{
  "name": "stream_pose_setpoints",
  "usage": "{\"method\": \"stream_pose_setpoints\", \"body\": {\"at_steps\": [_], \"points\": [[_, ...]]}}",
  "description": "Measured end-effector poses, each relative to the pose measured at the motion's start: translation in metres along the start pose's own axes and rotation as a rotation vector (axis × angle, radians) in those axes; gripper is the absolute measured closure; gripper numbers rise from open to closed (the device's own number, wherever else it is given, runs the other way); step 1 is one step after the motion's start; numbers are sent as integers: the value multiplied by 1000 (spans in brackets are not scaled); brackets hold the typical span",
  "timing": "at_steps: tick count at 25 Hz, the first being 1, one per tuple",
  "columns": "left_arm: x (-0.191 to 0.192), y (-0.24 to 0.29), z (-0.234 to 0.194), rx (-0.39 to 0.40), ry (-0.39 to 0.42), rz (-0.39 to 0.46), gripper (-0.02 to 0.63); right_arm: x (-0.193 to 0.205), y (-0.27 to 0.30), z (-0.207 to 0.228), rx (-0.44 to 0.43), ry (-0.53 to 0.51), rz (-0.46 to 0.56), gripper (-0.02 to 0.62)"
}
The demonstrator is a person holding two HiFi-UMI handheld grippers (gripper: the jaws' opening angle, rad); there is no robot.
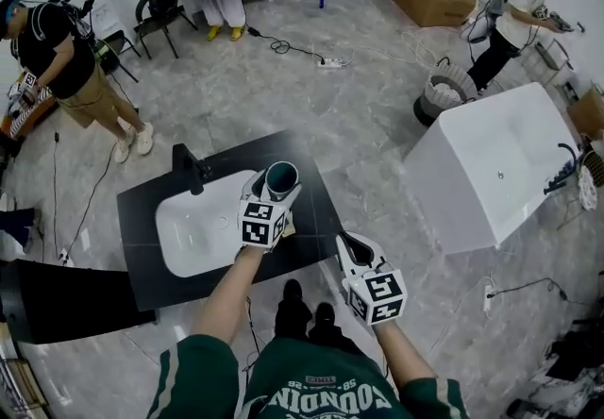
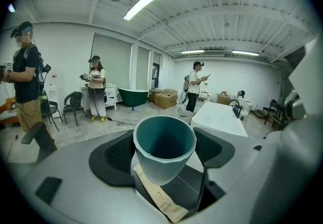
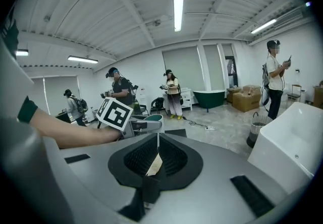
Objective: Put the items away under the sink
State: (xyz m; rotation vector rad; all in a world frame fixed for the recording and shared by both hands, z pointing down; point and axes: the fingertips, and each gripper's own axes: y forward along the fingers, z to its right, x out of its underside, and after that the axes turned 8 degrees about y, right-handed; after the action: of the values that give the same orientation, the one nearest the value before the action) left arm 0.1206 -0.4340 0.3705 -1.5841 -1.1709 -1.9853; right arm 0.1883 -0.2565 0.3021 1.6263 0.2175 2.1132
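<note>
Where the person in the green shirt stands, a big white bathtub (image 1: 491, 172) sits on the floor off to the right of the right hand-held gripper (image 1: 355, 247), well apart from it. Below and ahead of the left hand-held gripper (image 1: 269, 198) is the black vanity table (image 1: 137, 238). A white sink basin (image 1: 193, 228) is sunk into it to that gripper's left, and a black faucet (image 1: 192, 170) stands at the basin's far edge.

The left hand-held gripper hangs above the right part of the table. Its jaws are spread wide and clamped on either side of a teal cup (image 1: 281, 177), whose open mouth faces up and looks empty inside.

The right hand-held gripper is lower and nearer the person, past the table's near right corner and over the floor. Its jaws are closed together, with only a thin tan paper strip (image 3: 154, 164) showing at their seam.

Beyond both grippers, other people stand about the room.
</note>
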Motion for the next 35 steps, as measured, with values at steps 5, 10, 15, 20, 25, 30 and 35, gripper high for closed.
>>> {"method": "stream_pose_setpoints", "body": {"at_steps": [5, 10, 15, 20, 25, 30, 35], "points": [[-2, -53, 25, -42, -3, 2, 232, 11, -18, -10, -75, 7, -1, 552], [12, -99, 47, -85, -35, -18, 232, 20, -34, -29, -162, -3, -17, 552], [19, -135, 66, -106, -61, -10, 231, 25, -36, -47, -206, -15, -29, 552], [32, -167, 70, -127, -69, -3, 230, 37, -32, -65, -229, -25, -37, 552], [52, -208, 81, -143, -70, 2, 230, 52, -44, -86, -244, -48, -25, 552], [82, -260, 99, -157, -84, 7, 230, 78, -66, -109, -233, -78, -17, 552], [125, -308, 140, -147, -77, -11, 230, 111, -99, -131, -221, -79, 0, 552]]}}
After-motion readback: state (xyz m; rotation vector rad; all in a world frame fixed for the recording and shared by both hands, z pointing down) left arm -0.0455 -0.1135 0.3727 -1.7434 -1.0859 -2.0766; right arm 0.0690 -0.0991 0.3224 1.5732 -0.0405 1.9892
